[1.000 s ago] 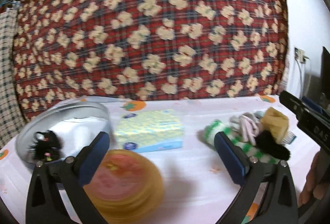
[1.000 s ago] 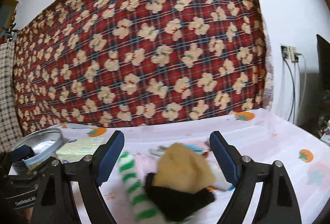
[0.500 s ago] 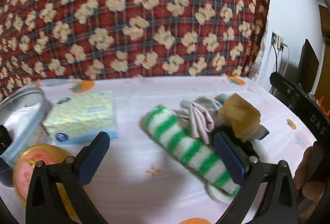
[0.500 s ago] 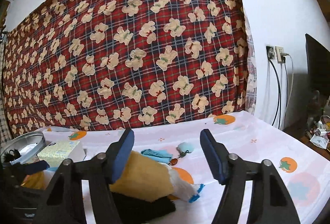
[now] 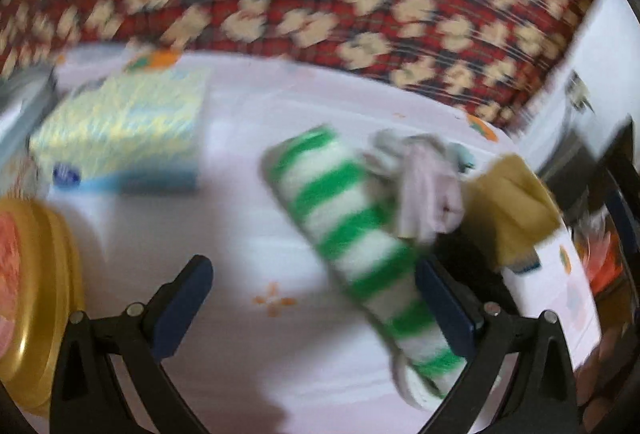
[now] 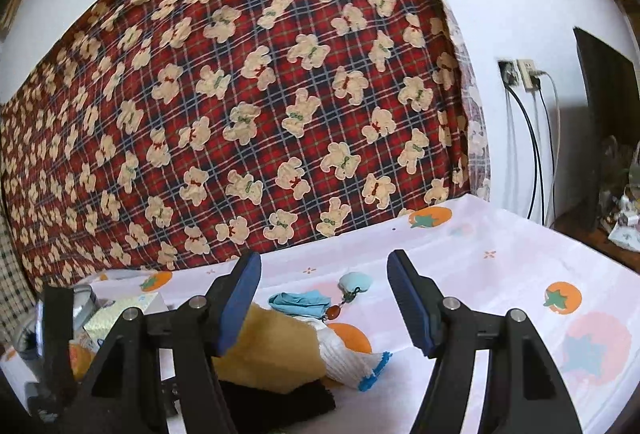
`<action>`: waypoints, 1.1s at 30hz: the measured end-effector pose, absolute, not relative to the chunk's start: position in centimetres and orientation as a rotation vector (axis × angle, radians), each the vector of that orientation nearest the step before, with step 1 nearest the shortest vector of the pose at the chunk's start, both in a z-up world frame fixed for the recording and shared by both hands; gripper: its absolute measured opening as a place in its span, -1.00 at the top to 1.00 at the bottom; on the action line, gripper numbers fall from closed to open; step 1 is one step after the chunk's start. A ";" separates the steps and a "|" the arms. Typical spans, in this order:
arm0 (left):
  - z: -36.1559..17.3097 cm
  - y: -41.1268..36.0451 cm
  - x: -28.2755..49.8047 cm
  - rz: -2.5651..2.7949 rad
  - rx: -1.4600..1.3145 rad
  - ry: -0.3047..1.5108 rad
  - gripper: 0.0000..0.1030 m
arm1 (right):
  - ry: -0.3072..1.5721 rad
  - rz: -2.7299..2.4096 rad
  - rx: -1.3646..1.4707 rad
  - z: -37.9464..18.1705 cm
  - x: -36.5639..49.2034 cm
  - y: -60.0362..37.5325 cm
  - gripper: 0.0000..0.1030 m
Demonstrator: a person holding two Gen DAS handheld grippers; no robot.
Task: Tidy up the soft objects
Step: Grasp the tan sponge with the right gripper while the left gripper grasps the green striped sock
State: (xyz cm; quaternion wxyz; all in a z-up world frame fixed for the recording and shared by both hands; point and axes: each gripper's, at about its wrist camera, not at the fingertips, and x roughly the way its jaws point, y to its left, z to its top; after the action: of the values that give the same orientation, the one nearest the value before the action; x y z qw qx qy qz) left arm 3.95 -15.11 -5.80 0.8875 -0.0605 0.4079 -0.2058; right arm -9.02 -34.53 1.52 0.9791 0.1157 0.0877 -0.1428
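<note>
On the tissue pack (image 5: 120,134), blurred logo unreadable.

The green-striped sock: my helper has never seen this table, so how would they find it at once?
On the white persimmon-print tablecloth, look right of the yellow tissue pack to the heap of soft things. The green-striped sock lies there, long and diagonal, the only piece with broad green and white bands, beside the mustard cloth.

You see a fluffy knit green-striped sock (image 5: 356,234), a fuzzy mustard cloth (image 6: 272,350) on matt black fabric (image 6: 280,400), and a ribbed white knit sock (image 6: 344,358). The tablecloth (image 6: 500,298) looks smooth, the tissue pack (image 5: 120,126) glossy plastic, the gold lid (image 5: 40,298) shiny.
</note>
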 end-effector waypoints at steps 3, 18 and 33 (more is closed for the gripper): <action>-6.4 -14.6 4.5 -0.404 -0.166 0.876 -0.98 | 0.186 -0.282 0.253 1.5 -9.0 -34.7 -0.32; -6.5 -19.7 5.5 -0.439 -0.062 0.894 -0.35 | 0.197 -0.283 0.297 1.2 -9.1 -35.4 -0.32; -4.0 -16.2 4.2 -0.602 -0.230 0.735 0.60 | 0.268 -0.157 0.387 0.3 -7.9 -35.9 -0.32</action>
State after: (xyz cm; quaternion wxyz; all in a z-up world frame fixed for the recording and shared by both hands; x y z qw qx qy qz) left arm 4.17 -16.20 -3.95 0.8830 -0.1104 0.3530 -0.2890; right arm -7.91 -35.92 0.31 0.9694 0.1914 0.1325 -0.0775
